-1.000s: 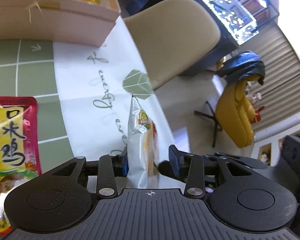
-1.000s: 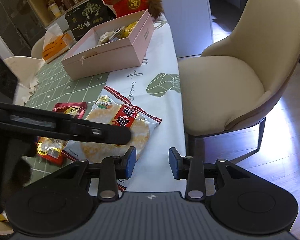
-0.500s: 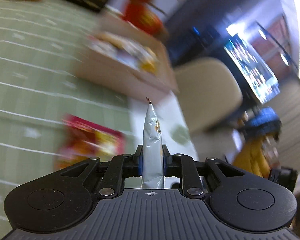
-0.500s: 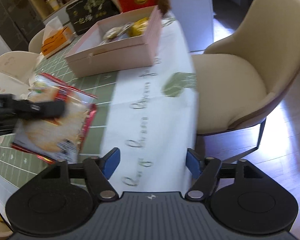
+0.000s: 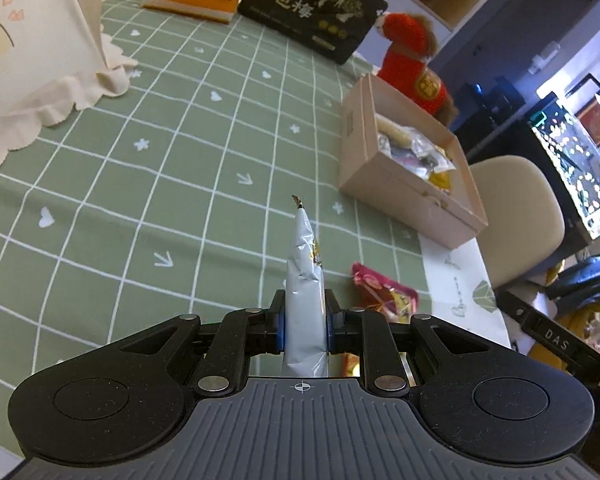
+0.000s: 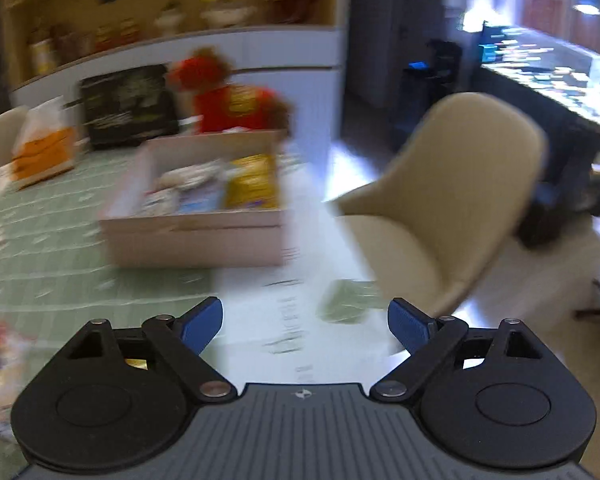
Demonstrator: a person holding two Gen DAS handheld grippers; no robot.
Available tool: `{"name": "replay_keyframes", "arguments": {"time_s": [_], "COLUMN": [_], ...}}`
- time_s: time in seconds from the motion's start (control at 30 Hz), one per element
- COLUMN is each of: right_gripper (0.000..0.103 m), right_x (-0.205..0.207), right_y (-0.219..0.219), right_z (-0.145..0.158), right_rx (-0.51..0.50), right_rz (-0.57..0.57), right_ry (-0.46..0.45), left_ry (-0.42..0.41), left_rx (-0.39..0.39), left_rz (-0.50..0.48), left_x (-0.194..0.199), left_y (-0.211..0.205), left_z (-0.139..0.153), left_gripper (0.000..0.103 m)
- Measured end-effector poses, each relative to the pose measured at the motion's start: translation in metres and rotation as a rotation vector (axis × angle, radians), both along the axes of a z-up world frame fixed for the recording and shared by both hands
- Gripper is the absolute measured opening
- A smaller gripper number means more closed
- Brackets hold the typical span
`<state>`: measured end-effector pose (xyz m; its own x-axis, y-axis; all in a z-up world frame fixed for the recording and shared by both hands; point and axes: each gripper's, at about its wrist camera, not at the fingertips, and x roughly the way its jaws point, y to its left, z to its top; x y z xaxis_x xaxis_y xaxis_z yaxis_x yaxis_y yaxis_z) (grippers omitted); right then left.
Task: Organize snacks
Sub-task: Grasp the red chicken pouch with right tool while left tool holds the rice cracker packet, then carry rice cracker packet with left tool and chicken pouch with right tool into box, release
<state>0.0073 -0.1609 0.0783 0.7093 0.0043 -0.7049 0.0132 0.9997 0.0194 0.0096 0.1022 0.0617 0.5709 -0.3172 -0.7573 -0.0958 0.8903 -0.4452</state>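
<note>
While the left gripper (image 5: 303, 326) pinches a silver snack packet (image 5: 305, 292) edge-on above the green checked tablecloth (image 5: 140, 168), the right gripper (image 6: 305, 322) has nothing in it.

Clamped between the two blue pads at its lower part, the silver packet stands upright out of the left gripper, its crimped top pointing toward the open cardboard box (image 5: 408, 172), which sits well ahead and to the right with other snacks inside. A pink and yellow packet (image 5: 384, 294) lies flat on the cloth just right of the gripped one, partly hidden by the right-hand finger. In the blurred right wrist view the jaws are opening wide with only white cloth between them, and the same box (image 6: 196, 216) lies ahead, left of a beige chair (image 6: 452, 200).
</note>
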Motion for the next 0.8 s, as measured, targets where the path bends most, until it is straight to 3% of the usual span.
{"name": "replay_keyframes", "arguments": {"time_s": [0.13, 0.37, 0.4, 0.53, 0.6, 0.8], "right_gripper": [0.091, 0.091, 0.097, 0.100, 0.095, 0.077], "right_x": [0.009, 0.042, 0.043, 0.044, 0.035, 0.014], "right_y": [0.042, 0.064, 0.068, 0.097, 0.095, 0.039], "right_z": [-0.016, -0.049, -0.053, -0.063, -0.063, -0.058], "right_rx": [0.008, 0.249, 0.242, 0.046, 0.003, 0.014], "right_rz": [0.133, 0.090, 0.086, 0.148, 0.178, 0.174], "right_ry": [0.126, 0.334, 0.344, 0.328, 0.296, 0.248], "left_ry": [0.026, 0.056, 0.059, 0.068, 0.070, 0.076], "left_rx": [-0.023, -0.064, -0.065, -0.063, -0.064, -0.064], "left_rz": [0.002, 0.027, 0.027, 0.026, 0.022, -0.057], "left_x": [-0.001, -0.009, -0.011, -0.013, -0.012, -0.004], "left_y": [0.011, 0.021, 0.021, 0.018, 0.014, -0.021], "left_z": [-0.011, -0.022, -0.023, -0.023, -0.021, -0.016], "left_gripper": [0.021, 0.021, 0.021, 0.021, 0.021, 0.021]}}
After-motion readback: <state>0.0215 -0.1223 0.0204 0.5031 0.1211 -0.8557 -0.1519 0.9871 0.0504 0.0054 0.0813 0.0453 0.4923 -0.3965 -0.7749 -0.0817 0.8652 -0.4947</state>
